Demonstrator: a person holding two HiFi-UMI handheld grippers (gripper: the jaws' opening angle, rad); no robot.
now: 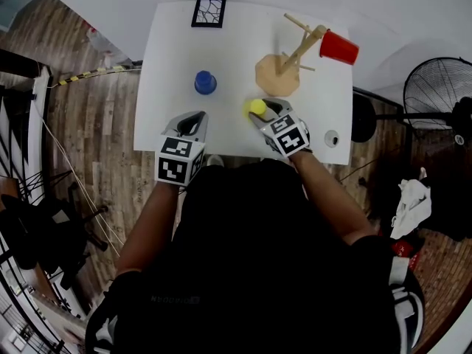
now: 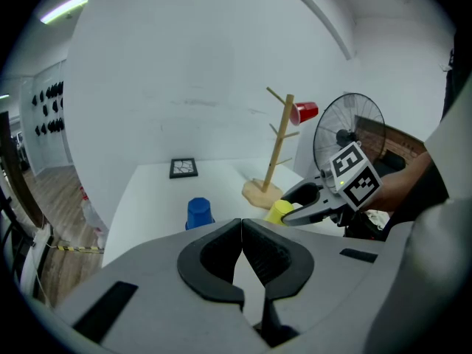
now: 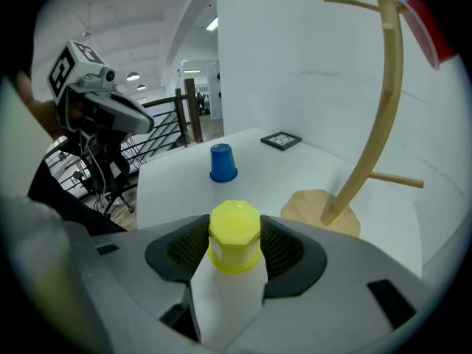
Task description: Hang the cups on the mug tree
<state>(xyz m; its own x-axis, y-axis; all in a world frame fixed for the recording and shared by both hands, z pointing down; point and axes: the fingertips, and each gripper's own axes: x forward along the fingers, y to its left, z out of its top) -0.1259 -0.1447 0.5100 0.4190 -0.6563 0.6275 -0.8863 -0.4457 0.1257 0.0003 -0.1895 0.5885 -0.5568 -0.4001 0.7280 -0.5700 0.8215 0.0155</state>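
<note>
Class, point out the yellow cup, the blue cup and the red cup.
yellow cup (image 3: 234, 223), right gripper view, its upturned base
blue cup (image 1: 205, 80), head view, its upturned base
red cup (image 1: 339, 47), head view, its side wall

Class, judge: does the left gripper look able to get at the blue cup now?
Probably yes: the blue cup stands on bare table just ahead of the left gripper, nothing between, though its fingers must open first.

a lab or test room rather than a home. a bare white table (image 1: 169, 87) stands against a blank white wall (image 2: 184, 65), with a framed marker card (image 1: 209, 12) on it. around it lie a plank floor (image 1: 88, 124) with loose cables (image 1: 70, 175) and striped tape (image 1: 88, 74). there is also a standing fan (image 1: 436, 93), a tube light (image 2: 65, 8) and a railing (image 3: 190, 113) beyond.
</note>
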